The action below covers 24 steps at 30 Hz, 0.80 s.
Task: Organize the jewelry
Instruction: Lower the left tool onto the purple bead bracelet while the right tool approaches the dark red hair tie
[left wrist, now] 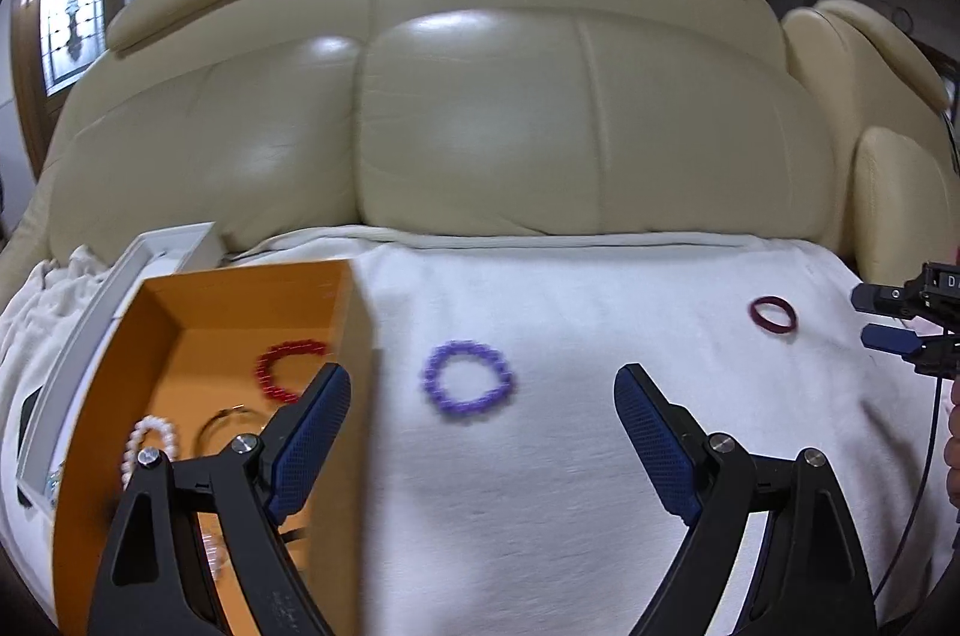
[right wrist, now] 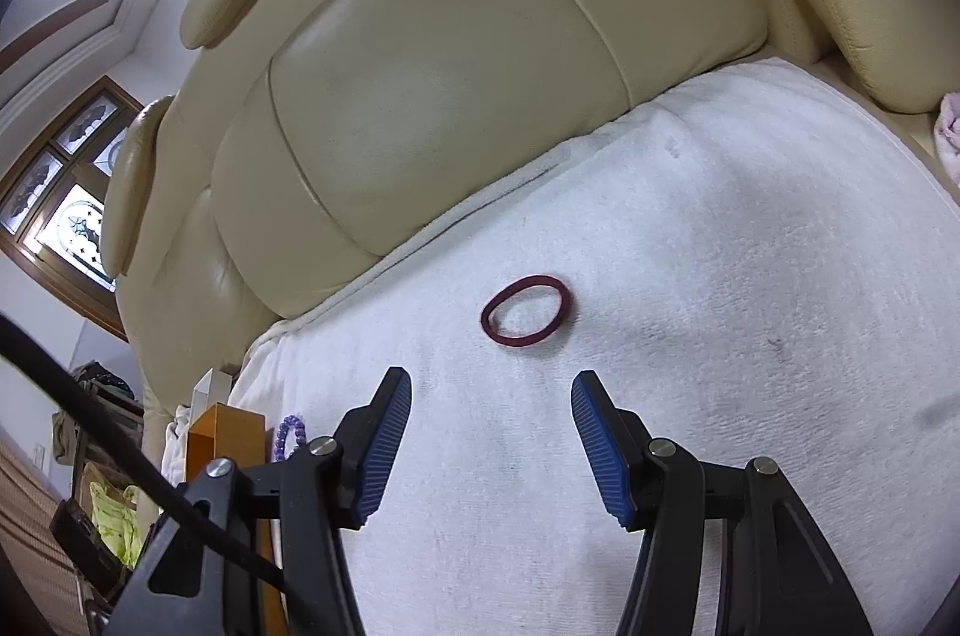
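Left wrist view: left gripper (left wrist: 483,387) spread wide, nothing between the fingers, blue ribbed pads (left wrist: 312,447) facing inward, black plastic arms with silver pivot screws. Purple beaded bracelet (left wrist: 468,381), round and slightly blurred, lies on the white terry towel (left wrist: 600,312) just ahead of the gap between the fingertips, nearer the left pad, not touching either. Left finger overlaps the right wall of an open orange box (left wrist: 180,324); whether it touches the wall cannot be told. Inside the box: red beaded bracelet (left wrist: 288,369) just ahead of the left fingertip, white pearl bracelet (left wrist: 147,441) and a thin metal bangle (left wrist: 228,426) further left of the finger. White box lid (left wrist: 120,288) sits beside and behind the orange box. Dark maroon hair band (left wrist: 773,315), smooth closed loop, lies flat on the towel ahead and well to the right of the right finger, close to the right gripper (left wrist: 876,318), which enters from the right edge. Right wrist view: right gripper (right wrist: 492,396) also parted, empty, pads clear of the towel (right wrist: 720,276). Maroon hair band (right wrist: 525,311) lies oval, ahead of the fingertips and roughly centred on the gap, apart from both pads. Purple bracelet (right wrist: 290,435) and orange box (right wrist: 225,441) show left of the left finger. Glossy cream leather sofa backrest (right wrist: 450,66) rises behind the towel.
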{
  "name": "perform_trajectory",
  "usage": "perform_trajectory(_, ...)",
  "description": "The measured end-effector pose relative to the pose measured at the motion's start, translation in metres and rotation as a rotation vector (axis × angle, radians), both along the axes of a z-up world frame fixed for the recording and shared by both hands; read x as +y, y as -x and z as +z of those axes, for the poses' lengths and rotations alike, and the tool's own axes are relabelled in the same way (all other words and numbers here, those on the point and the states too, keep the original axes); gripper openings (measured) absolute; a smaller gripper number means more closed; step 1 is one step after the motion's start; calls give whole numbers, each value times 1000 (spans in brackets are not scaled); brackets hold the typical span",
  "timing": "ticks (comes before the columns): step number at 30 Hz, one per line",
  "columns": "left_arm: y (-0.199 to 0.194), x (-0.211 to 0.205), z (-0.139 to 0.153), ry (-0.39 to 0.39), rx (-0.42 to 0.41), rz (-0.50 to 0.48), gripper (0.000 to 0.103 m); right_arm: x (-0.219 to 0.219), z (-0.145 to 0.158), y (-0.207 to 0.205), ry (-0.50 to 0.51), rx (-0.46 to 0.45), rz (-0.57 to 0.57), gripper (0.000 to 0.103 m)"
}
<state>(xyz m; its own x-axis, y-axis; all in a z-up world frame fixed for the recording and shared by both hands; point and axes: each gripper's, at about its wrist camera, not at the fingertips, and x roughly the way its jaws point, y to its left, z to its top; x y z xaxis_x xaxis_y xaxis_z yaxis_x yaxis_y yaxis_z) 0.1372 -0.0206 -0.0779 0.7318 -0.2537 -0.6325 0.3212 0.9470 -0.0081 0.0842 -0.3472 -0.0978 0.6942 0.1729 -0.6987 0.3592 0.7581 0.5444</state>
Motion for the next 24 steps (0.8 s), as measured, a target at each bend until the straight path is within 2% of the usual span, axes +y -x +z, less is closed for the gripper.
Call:
perform_trajectory(3, -4, -18, -2, -10, -1, -23, 90, -7, -3, 3, 2, 6, -11, 60)
perform_trajectory(5, -11, -25, -6, -26, 6, -4, 90, -10, -5, 5, 7, 12, -16, 60)
perform_trajectory(11, -51, -16, -32, 25, 130, 80, 90, -15, -9, 7, -3, 20, -20, 60)
perform_trajectory(13, -60, -15, -41, 20, 154, 88, 90, -14, -9, 6, -5, 20, -18, 60)
perform_trajectory(16, -67, -17, -50, -27, 141, 91, 90, -12, -10, 3, -11, 22, -10, 60)
perform_trajectory(22, -65, -26, -52, -54, 117, 43, 87, -15, -14, -11, 14, 18, -12, 60)
perform_trajectory(24, -61, -32, -52, -47, 120, 6, 86, -24, -16, -18, 30, 8, -29, 54)
